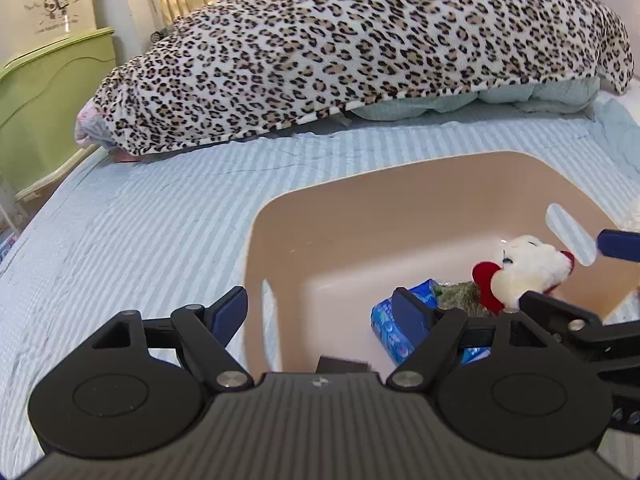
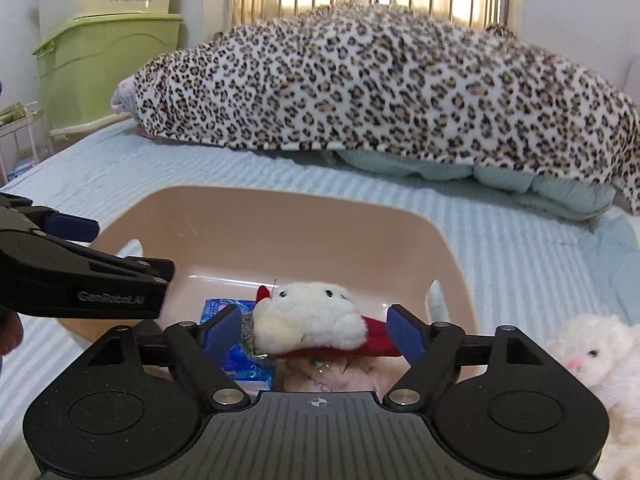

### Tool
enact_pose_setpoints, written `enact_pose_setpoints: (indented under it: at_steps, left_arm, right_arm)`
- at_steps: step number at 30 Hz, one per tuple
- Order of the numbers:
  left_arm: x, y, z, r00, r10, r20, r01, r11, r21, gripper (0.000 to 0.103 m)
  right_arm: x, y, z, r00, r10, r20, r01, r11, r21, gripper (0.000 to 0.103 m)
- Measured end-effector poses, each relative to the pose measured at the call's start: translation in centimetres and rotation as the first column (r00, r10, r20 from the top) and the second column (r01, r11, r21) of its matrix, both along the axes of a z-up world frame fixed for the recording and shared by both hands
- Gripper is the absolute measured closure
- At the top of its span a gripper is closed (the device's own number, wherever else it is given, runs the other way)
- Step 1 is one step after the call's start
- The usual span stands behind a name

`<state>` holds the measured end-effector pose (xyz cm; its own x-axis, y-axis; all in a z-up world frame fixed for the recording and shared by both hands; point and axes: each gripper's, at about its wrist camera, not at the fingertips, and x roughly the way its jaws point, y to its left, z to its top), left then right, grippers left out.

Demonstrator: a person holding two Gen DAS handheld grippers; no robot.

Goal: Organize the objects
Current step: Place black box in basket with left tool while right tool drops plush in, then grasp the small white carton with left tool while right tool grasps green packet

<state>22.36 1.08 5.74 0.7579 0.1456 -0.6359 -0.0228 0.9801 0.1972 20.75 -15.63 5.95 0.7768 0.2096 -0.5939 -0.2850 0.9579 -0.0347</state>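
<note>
A beige plastic basin (image 1: 360, 184) (image 2: 304, 216) sits on the striped bed. Inside it lie a white plush toy with red parts (image 1: 528, 266) (image 2: 312, 316), a blue packet (image 1: 388, 320) (image 2: 222, 306) and a greenish item (image 1: 460, 294). My left gripper (image 1: 320, 312) is open, straddling the basin's near left wall, holding nothing; it also shows in the right wrist view (image 2: 80, 248). My right gripper (image 2: 314, 330) is open above the basin, with the plush toy between its blue fingers, which are apart from it. Its fingertip (image 1: 616, 242) shows in the left wrist view.
A second white plush toy (image 2: 596, 356) lies on the bed right of the basin. A leopard-print blanket (image 1: 360, 48) (image 2: 380, 80) covers bedding at the far side. A green storage bin (image 1: 48, 100) (image 2: 104, 64) stands left of the bed.
</note>
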Motion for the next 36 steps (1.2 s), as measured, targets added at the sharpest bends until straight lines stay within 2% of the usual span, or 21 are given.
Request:
enact_pose_setpoints:
  at_steps: [4, 7, 11, 13, 17, 20, 28, 36]
  left_arm:
    - [-1.6, 0.6, 0.2, 1.000, 0.002, -0.012, -0.003, 1.000, -0.026, 0.022]
    - [-3.2, 0.8, 0.3, 1.000, -0.013, -0.008, 0.013, 1.000, -0.025, 0.022]
    - [-5.3, 1.3, 0.1, 1.000, -0.028, 0.002, 0.028, 0.998, -0.048, 0.021]
    - [-6.1, 1.5, 0.1, 1.000, -0.031, 0.007, 0.031, 0.998, -0.050, 0.015]
    - [-7.0, 2.2, -0.4, 0.999, -0.039, -0.025, 0.037, 0.997, -0.073, 0.013]
    - [-7.5, 2.6, -1.4, 0.998, -0.038, -0.047, 0.035, 0.998, -0.061, 0.013]
    - [-6.9, 3.8, -5.3, 0.984, -0.042, -0.173, 0.033, 0.998, -0.057, 0.013]
    - [-6.0, 4.2, -7.6, 0.974, -0.037, -0.222, 0.034, 0.999, -0.015, 0.014]
  right_arm:
    - [-1.7, -0.5, 0.9, 1.000, -0.002, -0.002, 0.002, 1.000, 0.000, 0.004]
    - [-3.2, -0.9, 1.0, 1.000, -0.003, -0.005, 0.003, 1.000, -0.008, 0.000]
    - [-4.8, -1.2, 0.2, 0.999, 0.000, -0.039, -0.001, 1.000, -0.022, 0.000]
    - [-5.4, -1.1, -0.5, 0.998, 0.003, -0.064, -0.005, 0.999, -0.035, 0.000]
    - [-6.6, -0.7, -1.9, 0.996, 0.005, -0.085, -0.008, 0.999, -0.045, 0.000]
    - [-6.9, -0.4, -3.1, 0.993, 0.011, -0.120, -0.017, 0.998, -0.053, 0.000]
    - [-5.9, 0.7, -5.1, 0.977, 0.029, -0.209, -0.037, 0.999, -0.034, 0.000]
    - [-4.5, 3.6, -7.3, 0.963, 0.079, -0.257, -0.094, 0.994, -0.048, 0.001]
